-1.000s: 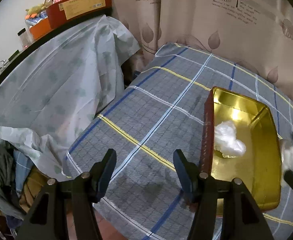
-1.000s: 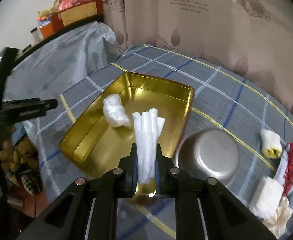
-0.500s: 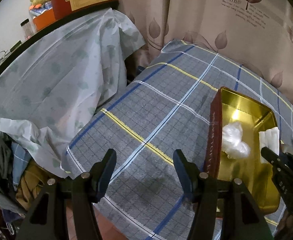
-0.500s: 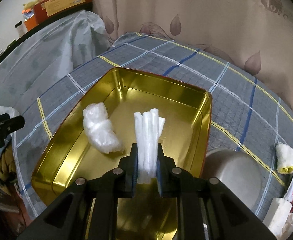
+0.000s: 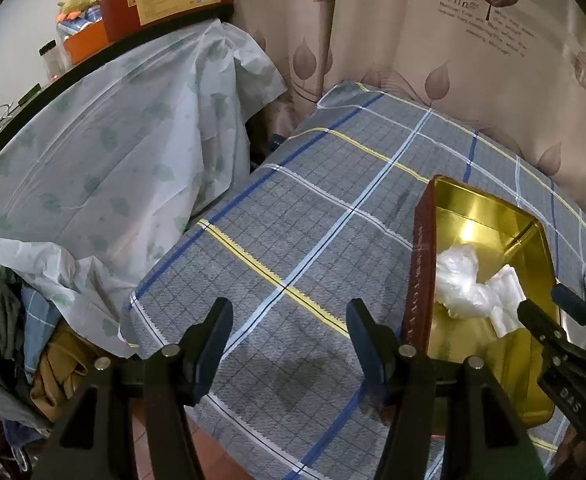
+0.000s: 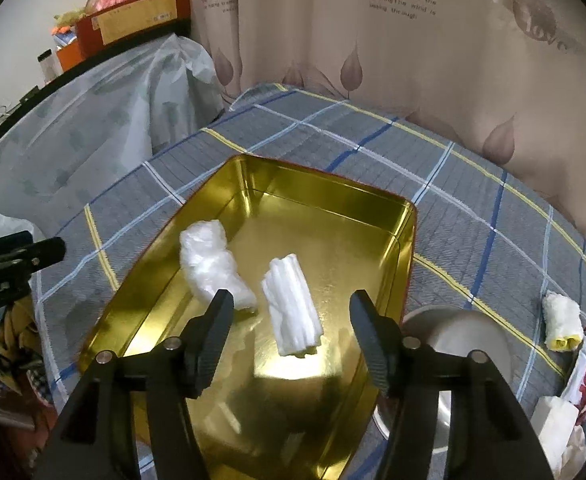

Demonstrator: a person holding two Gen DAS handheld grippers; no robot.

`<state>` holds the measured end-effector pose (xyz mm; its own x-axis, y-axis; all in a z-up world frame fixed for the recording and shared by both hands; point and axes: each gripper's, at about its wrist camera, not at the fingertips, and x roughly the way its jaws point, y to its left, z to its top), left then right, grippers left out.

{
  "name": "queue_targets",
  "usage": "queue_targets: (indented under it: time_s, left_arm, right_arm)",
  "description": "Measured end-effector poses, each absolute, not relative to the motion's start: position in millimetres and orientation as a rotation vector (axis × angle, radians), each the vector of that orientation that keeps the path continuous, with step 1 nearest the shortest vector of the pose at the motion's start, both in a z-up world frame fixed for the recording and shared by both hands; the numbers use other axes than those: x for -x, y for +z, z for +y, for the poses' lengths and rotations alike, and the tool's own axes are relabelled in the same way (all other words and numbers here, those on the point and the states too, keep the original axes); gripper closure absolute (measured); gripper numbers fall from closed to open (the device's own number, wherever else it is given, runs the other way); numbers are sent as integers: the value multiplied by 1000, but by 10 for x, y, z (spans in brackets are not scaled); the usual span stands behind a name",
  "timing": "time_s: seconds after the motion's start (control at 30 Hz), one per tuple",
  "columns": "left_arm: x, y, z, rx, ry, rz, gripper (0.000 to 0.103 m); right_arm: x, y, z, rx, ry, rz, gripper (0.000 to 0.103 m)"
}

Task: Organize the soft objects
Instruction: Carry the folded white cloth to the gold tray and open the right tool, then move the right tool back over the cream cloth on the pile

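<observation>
The left gripper hung with its jaws apart and empty over the grey plaid tablecloth, just left of the gold tin. Inside the tin lay a crumpled white plastic wad and, just right of it, a white ribbed roll, pleated lengthwise and tilted on the shiny floor. The right gripper stood above that roll, its jaws having just opened, touching nothing. Farther right sat a steel bowl, a yellow-cored white roll and more white bundles.
</observation>
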<state>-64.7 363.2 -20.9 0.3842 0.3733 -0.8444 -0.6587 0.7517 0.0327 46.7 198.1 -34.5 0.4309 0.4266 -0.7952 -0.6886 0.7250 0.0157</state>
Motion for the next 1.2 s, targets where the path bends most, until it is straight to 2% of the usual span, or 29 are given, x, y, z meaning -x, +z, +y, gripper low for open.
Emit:
queue_targets:
  time_s: [0.37, 0.67, 1.0, 1.2]
  left_arm:
    - [631, -176, 3539, 323, 662, 967, 43]
    - [624, -155, 3491, 310, 664, 966, 43]
    - [551, -149, 3304, 265, 644, 976, 43]
    - [478, -143, 3131, 206, 613, 984, 43]
  right_arm:
    - [-18, -48, 1714, 317, 772, 809, 42]
    - [-81, 125, 785, 245, 617, 787, 42]
    - [-289, -117, -662, 174, 302, 858, 42]
    - [-357, -309, -1147, 138, 230, 892, 42]
